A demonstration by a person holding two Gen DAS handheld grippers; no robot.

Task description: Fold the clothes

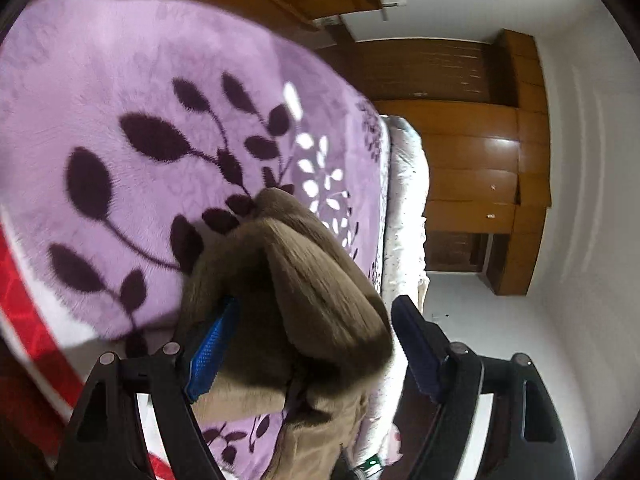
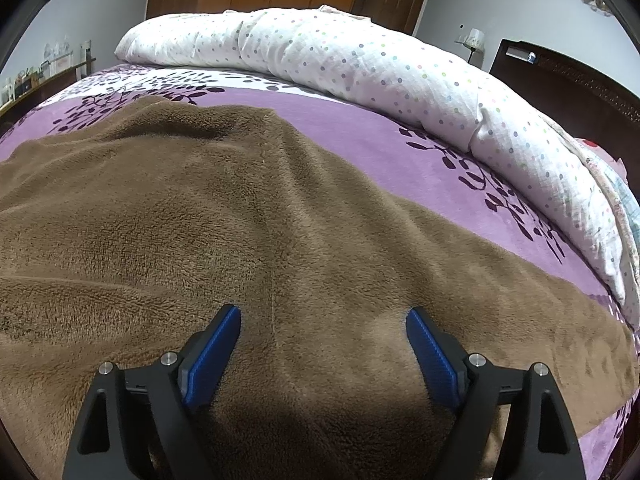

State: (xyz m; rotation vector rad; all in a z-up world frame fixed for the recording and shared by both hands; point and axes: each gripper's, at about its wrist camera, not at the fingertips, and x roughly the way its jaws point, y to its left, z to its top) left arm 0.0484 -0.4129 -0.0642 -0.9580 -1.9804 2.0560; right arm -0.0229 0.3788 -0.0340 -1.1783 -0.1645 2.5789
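Lying between right tool [image 2: 323, 332] tips: brown fleece garment [image 2: 240, 216].

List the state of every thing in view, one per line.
Left hand-held gripper: open, a bunch of fabric between its fingers.
Right hand-held gripper: open, low over the garment.
Brown fleece garment: spread on the bed, one bunched part lifted.
Purple blanket: flat.
Dotted quilt: rolled along the far edge.
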